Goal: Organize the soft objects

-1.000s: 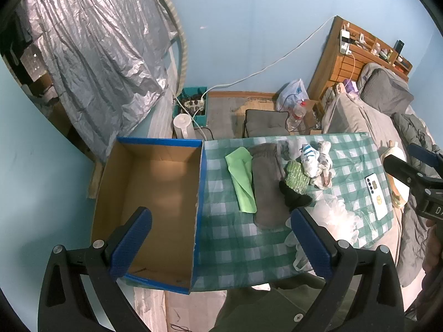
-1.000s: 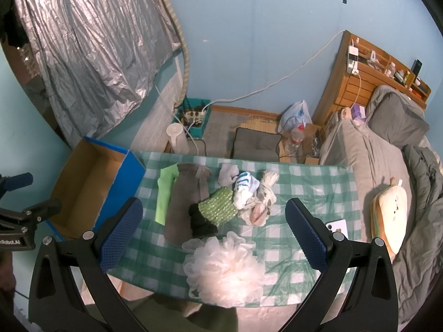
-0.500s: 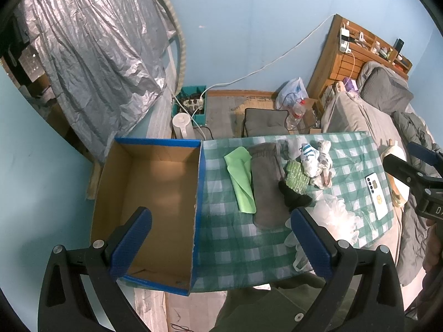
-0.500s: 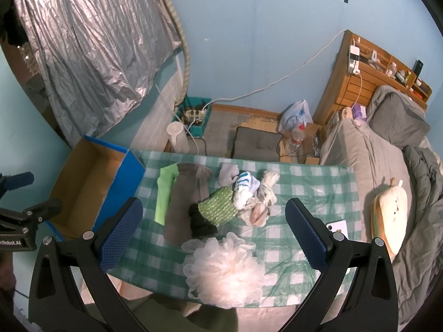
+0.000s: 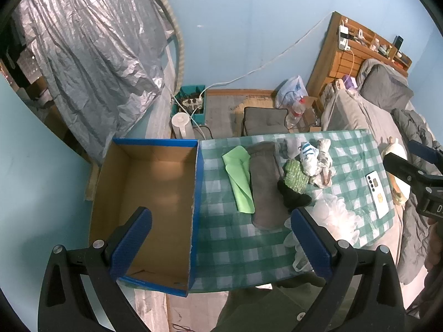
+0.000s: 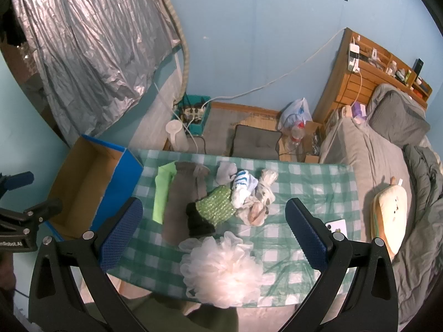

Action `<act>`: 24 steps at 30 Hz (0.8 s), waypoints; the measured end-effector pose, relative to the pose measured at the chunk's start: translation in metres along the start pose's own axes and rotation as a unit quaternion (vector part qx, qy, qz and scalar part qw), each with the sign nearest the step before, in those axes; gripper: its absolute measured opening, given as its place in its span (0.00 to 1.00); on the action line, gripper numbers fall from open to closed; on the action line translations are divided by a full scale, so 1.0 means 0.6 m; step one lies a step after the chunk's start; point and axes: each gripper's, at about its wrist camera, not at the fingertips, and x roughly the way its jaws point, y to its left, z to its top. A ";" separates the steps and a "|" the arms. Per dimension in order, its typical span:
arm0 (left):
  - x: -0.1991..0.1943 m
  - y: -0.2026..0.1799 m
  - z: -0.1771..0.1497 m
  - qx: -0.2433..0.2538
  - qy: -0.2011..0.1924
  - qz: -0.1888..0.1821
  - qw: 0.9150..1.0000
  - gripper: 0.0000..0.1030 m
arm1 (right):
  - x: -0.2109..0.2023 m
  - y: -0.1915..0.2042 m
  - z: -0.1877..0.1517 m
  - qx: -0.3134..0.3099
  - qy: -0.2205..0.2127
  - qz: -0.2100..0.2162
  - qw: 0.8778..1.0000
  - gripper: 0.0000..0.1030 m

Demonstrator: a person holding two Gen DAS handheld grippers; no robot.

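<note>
While both hover high, left gripper (image 5: 221, 233) jaws wide, empty, right gripper (image 6: 213, 227) likewise, above white pouf (image 6: 223, 269).

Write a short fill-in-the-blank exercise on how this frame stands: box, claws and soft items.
1. The cardboard box beside the checked table is ____.
2. Both the left claw and the right claw are ____.
3. The green cloth lies between the box and the long ____ cloth.
4. The white bath pouf sits at the table's ____ edge.

Missing words: empty; open; grey; near
</note>
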 end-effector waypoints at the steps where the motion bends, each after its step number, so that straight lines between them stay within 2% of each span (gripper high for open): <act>1: 0.003 -0.004 0.000 0.001 0.001 0.000 1.000 0.98 | 0.004 -0.003 -0.003 0.000 0.000 0.000 1.000 0.98; 10: 0.028 -0.021 0.000 0.007 0.010 -0.015 1.000 0.98 | 0.019 -0.022 -0.026 0.004 0.012 0.006 1.000 0.98; 17: 0.075 -0.044 -0.016 0.042 0.034 -0.007 0.999 0.98 | 0.052 -0.042 -0.054 0.004 0.056 0.013 0.998 0.98; 24: 0.132 -0.065 -0.032 0.072 0.058 -0.004 0.996 0.98 | 0.107 -0.047 -0.090 -0.006 0.109 0.039 0.993 0.98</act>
